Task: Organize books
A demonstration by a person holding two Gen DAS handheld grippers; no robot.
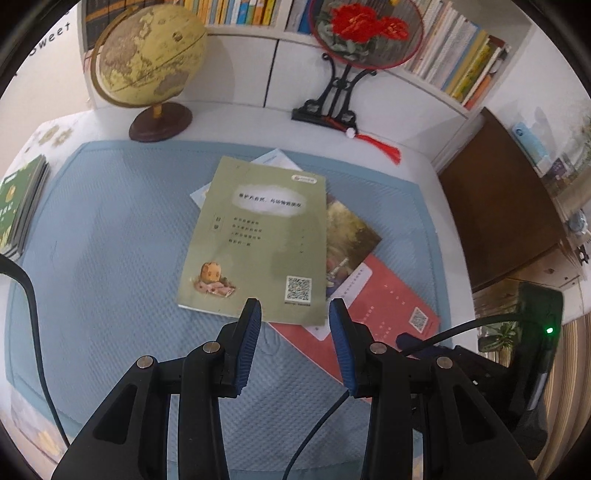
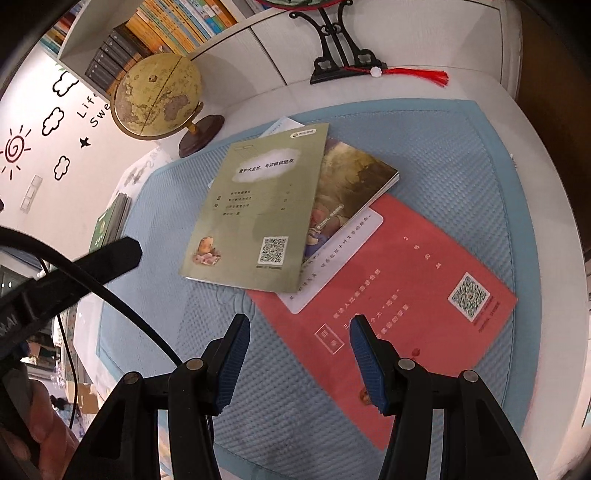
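Note:
A loose pile of books lies on a blue quilted mat [image 1: 110,240]. On top is a green book [image 1: 255,236] [image 2: 262,206], back cover up. Under it are a brown picture book [image 1: 351,236] [image 2: 354,177], a red book [image 1: 384,306] [image 2: 399,295] and a pale booklet [image 1: 277,157] [image 2: 280,125]. My left gripper [image 1: 295,310] hovers open over the green book's near edge, with nothing between its fingers. My right gripper [image 2: 300,328] hovers open above the red book's near-left edge, also holding nothing.
A neat stack of green books [image 1: 22,206] [image 2: 110,221] lies at the mat's left edge. A globe [image 1: 147,55] [image 2: 159,96] and a fan ornament on a black stand [image 1: 365,33] stand at the back below filled bookshelves. A dark wooden cabinet [image 1: 498,206] is on the right.

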